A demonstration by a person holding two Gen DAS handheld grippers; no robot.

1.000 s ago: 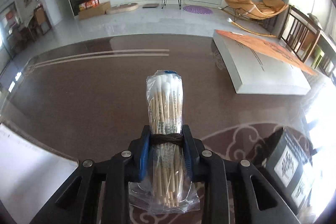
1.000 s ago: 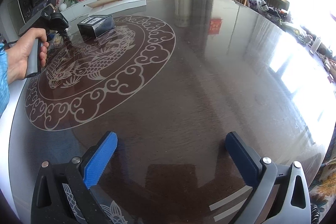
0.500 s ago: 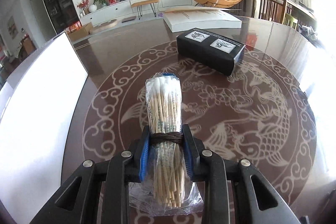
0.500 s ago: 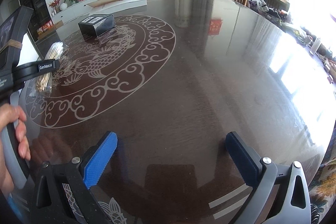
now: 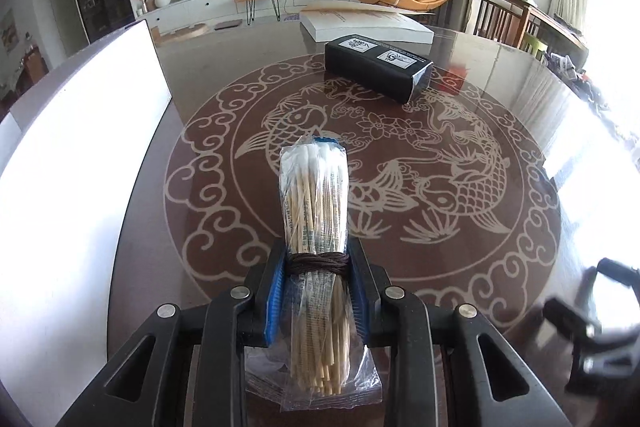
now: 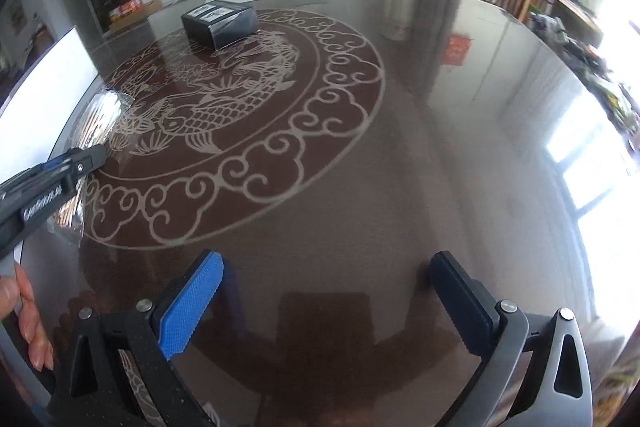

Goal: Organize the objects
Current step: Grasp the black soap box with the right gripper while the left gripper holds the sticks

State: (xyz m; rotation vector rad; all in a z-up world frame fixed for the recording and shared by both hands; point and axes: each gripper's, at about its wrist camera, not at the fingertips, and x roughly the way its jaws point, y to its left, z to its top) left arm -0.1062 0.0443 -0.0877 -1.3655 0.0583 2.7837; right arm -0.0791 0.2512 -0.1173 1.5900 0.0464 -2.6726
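While the left gripper [image 5: 316, 291] clamps a cotton swab bundle [image 5: 314, 211] between its blue pads, the right gripper [image 6: 324, 303] stands wide apart and empty above the table [image 6: 420, 155]. The bundle is plastic-wrapped, bound with dark cord, white tips forward, held over the table's carp medallion. A black box [image 5: 376, 73] lies beyond it; a white board [image 5: 76, 167] sits at left.
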